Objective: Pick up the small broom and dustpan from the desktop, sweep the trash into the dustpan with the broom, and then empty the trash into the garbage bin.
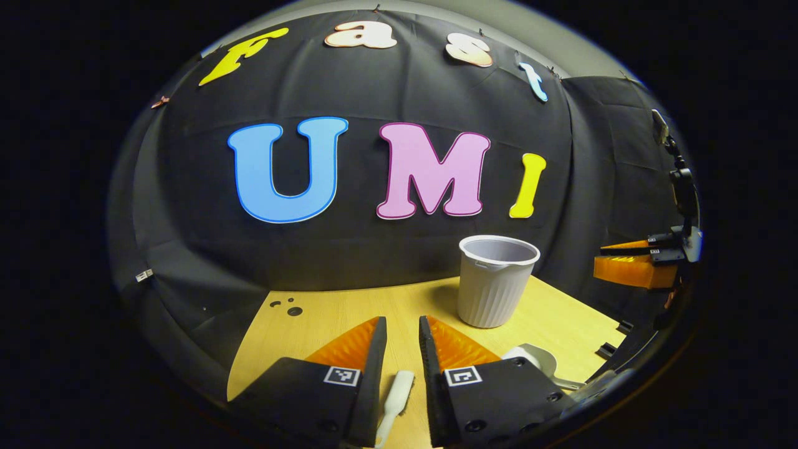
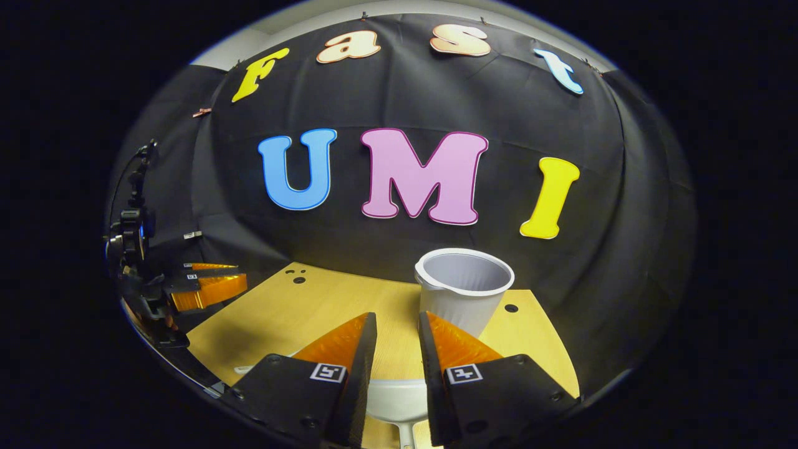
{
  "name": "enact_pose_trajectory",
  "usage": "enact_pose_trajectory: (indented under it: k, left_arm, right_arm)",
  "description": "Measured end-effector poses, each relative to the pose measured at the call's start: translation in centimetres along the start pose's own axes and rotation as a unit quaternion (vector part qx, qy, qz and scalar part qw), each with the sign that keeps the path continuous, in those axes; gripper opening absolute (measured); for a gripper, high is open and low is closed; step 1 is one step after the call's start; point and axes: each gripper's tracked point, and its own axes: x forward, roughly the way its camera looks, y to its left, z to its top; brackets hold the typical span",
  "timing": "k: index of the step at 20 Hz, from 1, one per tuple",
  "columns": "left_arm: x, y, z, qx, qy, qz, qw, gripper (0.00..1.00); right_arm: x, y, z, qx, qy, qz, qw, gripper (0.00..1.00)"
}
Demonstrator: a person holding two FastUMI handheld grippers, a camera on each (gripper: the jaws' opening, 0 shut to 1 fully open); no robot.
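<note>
Wooden desktop [image 1: 349, 312], ribbed garbage bin [image 1: 495, 284], both claws narrowly parted, gripping nothing.

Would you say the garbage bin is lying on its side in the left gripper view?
No, the garbage bin stands upright on the desktop, its open mouth facing up.

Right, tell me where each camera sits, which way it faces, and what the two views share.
Left gripper view: rides on the left gripper, looks forward over the wooden desktop toward the black cloth wall; its own two fingers show at the bottom, the white broom handle below the gap between them, the other gripper at the right edge.
Right gripper view: rides on the right gripper, faces the same wall; its fingers straddle the white dustpan, the other gripper far left.
Shared: the white garbage bin, desktop, wall.
</note>
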Motion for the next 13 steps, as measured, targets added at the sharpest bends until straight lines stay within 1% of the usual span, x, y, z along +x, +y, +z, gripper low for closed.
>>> enact_pose_trajectory:
  k: [4, 5, 6, 9, 10, 11, 13]
  left_arm:
    - [0.2, -0.2, 0.4, 0.018, -0.001, 0.017, 1.000, 0.35]
    - [0.3, -0.6, 0.6, 0.021, -0.002, 0.020, 1.000, 0.35]
    - [0.3, -1.1, 0.6, 0.021, 0.000, 0.022, 1.000, 0.35]
    - [0.6, -2.4, 0.7, 0.020, 0.001, 0.043, 0.999, 0.35]
    - [0.7, -2.8, 0.8, 0.016, -0.001, 0.049, 0.999, 0.32]
    - [0.8, -3.2, 0.7, 0.012, -0.001, 0.059, 0.998, 0.35]
    - [0.8, -4.0, 0.8, 0.003, -0.002, 0.080, 0.997, 0.35]
  right_arm:
    - [0.3, -1.0, 0.6, -0.001, -0.006, 0.002, 1.000, 0.43]
    - [0.2, -1.3, 0.7, -0.004, -0.006, 0.004, 1.000, 0.46]
    - [0.3, -1.9, 0.7, -0.007, -0.007, 0.005, 1.000, 0.43]
    - [0.1, -3.7, 0.8, -0.015, -0.015, 0.012, 1.000, 0.43]
    - [0.1, -4.2, 0.6, -0.014, -0.017, 0.018, 1.000, 0.46]
    - [0.2, -4.6, 0.3, -0.012, -0.015, 0.028, 0.999, 0.43]
    - [0.2, -5.6, -0.2, -0.013, -0.016, 0.045, 0.999, 0.43]
